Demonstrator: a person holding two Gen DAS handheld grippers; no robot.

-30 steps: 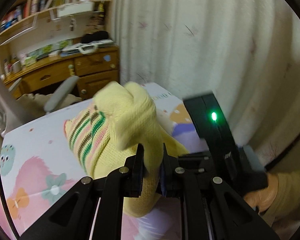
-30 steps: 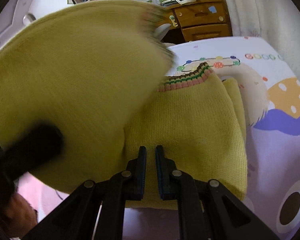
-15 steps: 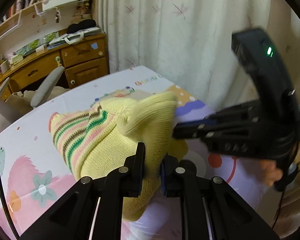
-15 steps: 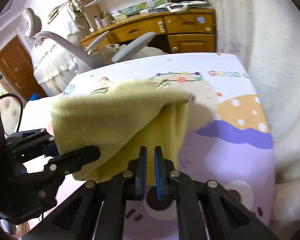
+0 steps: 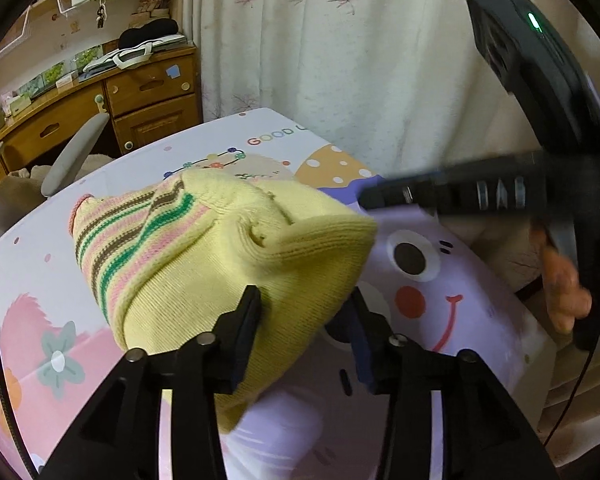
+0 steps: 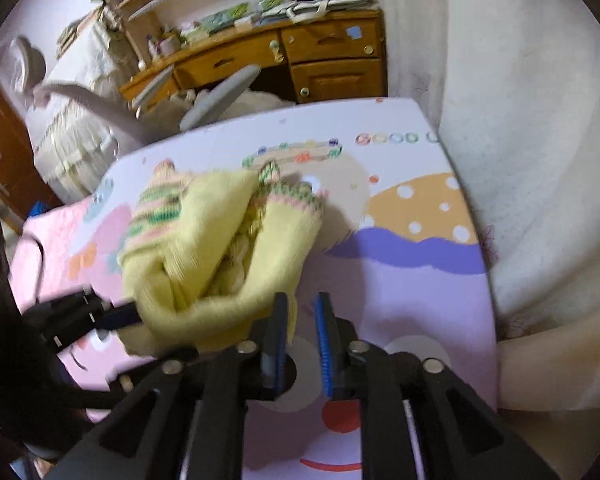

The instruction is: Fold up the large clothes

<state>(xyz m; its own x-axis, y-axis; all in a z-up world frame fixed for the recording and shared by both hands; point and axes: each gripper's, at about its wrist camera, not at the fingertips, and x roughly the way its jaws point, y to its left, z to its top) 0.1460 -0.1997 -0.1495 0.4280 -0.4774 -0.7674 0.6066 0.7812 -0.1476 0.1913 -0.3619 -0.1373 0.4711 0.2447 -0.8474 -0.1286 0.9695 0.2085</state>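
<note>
The pale yellow knitted sweater with striped trim lies bunched on the cartoon-printed tabletop. Let go like this, it will likely slump open and lose its fold. The left tool tilts steeply down, its jaws opening around a fold; the right tool, raised alongside, is opening on nothing

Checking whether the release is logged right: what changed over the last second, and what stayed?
Both let go: the left hand-held gripper, shut on the yellow sweater a second ago, is opening with the knit loose between its fingers. The right hand-held gripper is opening too, nothing between its fingers, and has pulled back from the sweater. The sweater dropped into a folded bundle. The cartoon mat stayed put.
</note>
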